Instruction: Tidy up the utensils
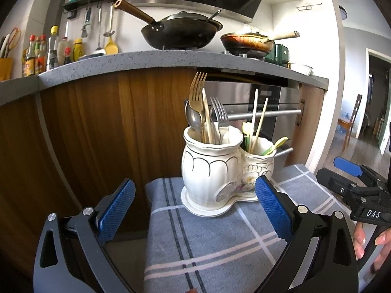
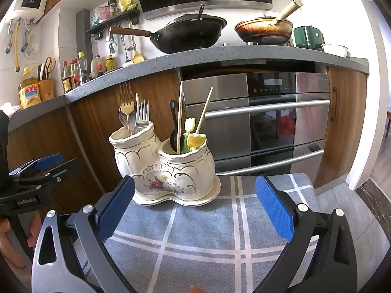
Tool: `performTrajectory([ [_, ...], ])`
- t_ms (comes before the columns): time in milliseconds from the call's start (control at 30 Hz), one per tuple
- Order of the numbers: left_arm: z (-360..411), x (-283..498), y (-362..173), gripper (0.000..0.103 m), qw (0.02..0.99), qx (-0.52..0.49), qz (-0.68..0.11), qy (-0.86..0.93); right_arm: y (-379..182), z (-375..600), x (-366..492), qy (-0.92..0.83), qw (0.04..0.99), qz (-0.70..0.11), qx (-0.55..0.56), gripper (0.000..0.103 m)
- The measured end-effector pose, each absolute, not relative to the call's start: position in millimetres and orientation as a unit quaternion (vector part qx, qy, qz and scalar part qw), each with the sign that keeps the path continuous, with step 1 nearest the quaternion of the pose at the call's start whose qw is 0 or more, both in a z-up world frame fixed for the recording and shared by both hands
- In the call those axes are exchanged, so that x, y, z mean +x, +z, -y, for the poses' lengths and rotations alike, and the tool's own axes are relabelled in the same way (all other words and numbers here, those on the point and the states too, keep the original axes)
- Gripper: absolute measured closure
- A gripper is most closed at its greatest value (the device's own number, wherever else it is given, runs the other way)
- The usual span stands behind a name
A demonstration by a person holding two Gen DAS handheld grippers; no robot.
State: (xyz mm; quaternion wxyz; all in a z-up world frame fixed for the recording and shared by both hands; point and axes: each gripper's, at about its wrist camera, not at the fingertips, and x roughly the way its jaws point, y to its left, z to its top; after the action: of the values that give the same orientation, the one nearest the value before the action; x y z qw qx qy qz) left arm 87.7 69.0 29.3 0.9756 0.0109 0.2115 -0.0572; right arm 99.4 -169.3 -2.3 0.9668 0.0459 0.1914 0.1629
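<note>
A white ceramic double-pot utensil holder (image 1: pixel 215 171) (image 2: pixel 166 171) stands on a grey plaid cloth (image 1: pixel 207 244) (image 2: pixel 195 239). Its taller pot holds a gold fork (image 1: pixel 198 90) (image 2: pixel 126 102), a silver fork (image 1: pixel 218 112) (image 2: pixel 143 112), a spoon (image 1: pixel 193 117) and a pale knife. The shorter pot holds chopsticks (image 1: pixel 255 117) (image 2: pixel 181 112), a black ladle (image 2: pixel 174 131) and small yellow-green picks (image 2: pixel 194 139). My left gripper (image 1: pixel 195 204) is open just in front of the holder, nothing between its fingers. My right gripper (image 2: pixel 195 204) is open too, holding nothing, just in front and right of the holder.
A wood-fronted cabinet (image 1: pixel 97 127) and a steel oven (image 2: pixel 264 122) stand right behind the cloth-covered surface. On the grey counter (image 2: pixel 220 51) above sit a black wok (image 1: pixel 182 31), a frying pan (image 2: pixel 265 30) and sauce bottles (image 1: pixel 46 53). A hand (image 1: pixel 371 241) grips the right tool.
</note>
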Motion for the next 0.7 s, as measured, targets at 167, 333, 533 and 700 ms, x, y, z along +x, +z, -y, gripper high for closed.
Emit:
performTrajectory([
  [167, -68.5, 87.4, 29.3, 0.005, 0.976, 0.011, -0.212, -0.058, -3.1, 168.4, 99.4, 0.163, 0.967, -0.191, 0.048, 0.006],
  [333, -68.3, 86.8, 29.9, 0.005, 0.976, 0.012, -0.212, -0.058, -3.1, 168.7, 99.2, 0.163, 0.967, -0.191, 0.046, 0.006],
  [533, -67.8, 86.5, 30.3, 0.005, 0.975, 0.012, -0.212, -0.059, -3.9, 169.2, 97.8, 0.164, 0.967, -0.19, 0.048, 0.006],
  [700, -67.8, 86.4, 30.3, 0.005, 0.975, 0.013, -0.212, -0.059, -3.5, 168.6, 97.5, 0.164, 0.967, -0.191, 0.046, 0.006],
])
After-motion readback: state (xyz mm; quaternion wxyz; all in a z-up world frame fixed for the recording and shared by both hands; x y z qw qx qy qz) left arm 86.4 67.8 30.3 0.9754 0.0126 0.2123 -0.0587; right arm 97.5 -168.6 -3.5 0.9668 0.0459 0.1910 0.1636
